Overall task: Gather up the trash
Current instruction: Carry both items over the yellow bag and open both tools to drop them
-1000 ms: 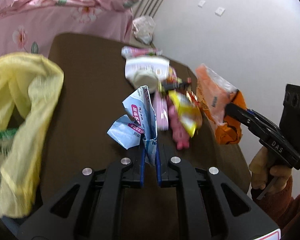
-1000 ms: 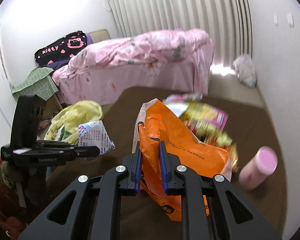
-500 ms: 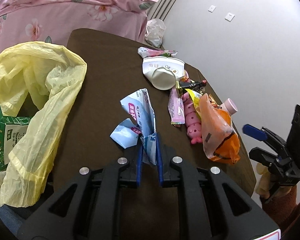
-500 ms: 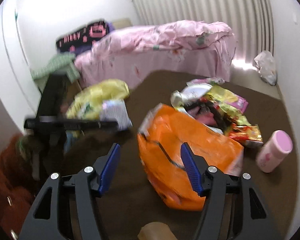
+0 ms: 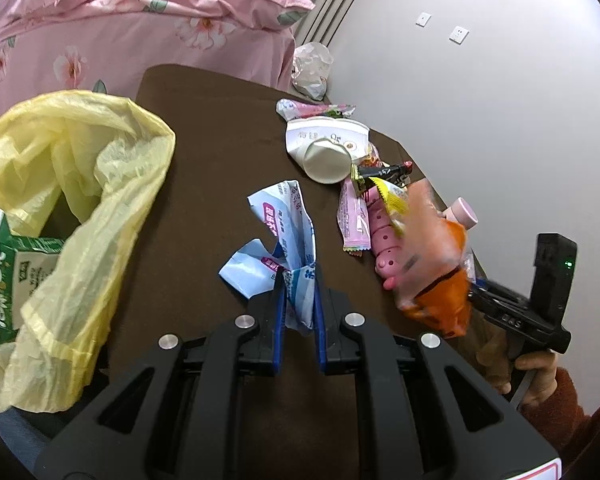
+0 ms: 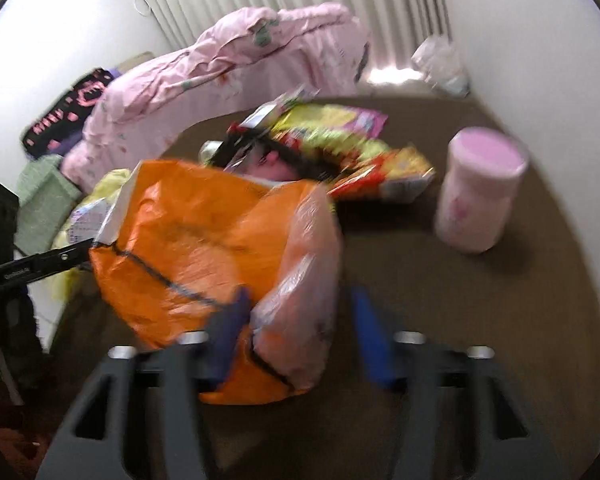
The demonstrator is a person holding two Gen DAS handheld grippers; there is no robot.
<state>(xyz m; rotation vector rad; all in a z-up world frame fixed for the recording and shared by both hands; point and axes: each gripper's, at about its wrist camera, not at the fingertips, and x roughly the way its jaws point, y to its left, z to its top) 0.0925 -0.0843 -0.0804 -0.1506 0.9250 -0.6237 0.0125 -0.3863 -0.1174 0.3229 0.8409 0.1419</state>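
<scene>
**Desk:** What is in the left claw?

**Photographer:** The left gripper (image 5: 298,312) is clamped on a crumpled blue-and-white paper wrapper (image 5: 282,248) with pink labels, its 2 blue-padded jaws pinching the lower fold while the rest fans up toward 12 o'clock. It hangs over a dark brown tabletop (image 5: 204,128).

**Desk:** And the right one?

**Photographer:** The right gripper (image 6: 300,332) stands with its jaws spread wide. A crinkled orange plastic bag (image 6: 204,240) with a clear panel sits between and ahead of them, pressed against the left blue finger (image 6: 230,328), clear of the other. That view is blurred, so whether the bag rests on the table I cannot tell.

**Desk:** Where is the rest of the trash?

**Photographer:** In the left wrist view, a loose pile lies at 1 o'clock from the wrapper: a squashed white paper cup (image 5: 326,148), a pink snack sachet (image 5: 352,220) and a pink pig-shaped toy (image 5: 384,240) side by side. A pink cylindrical lidded bottle (image 6: 478,196) stands upright at 2 o'clock in the right wrist view, just beside a yellow-and-red snack packet (image 6: 384,176).

**Desk:** The collecting bag?

**Photographer:** A thin yellow plastic bag (image 5: 100,184) gapes open at 9 o'clock of the left gripper, with a green-and-white carton (image 5: 8,276) inside. A pink floral quilt (image 5: 140,32) fills the background.
</scene>
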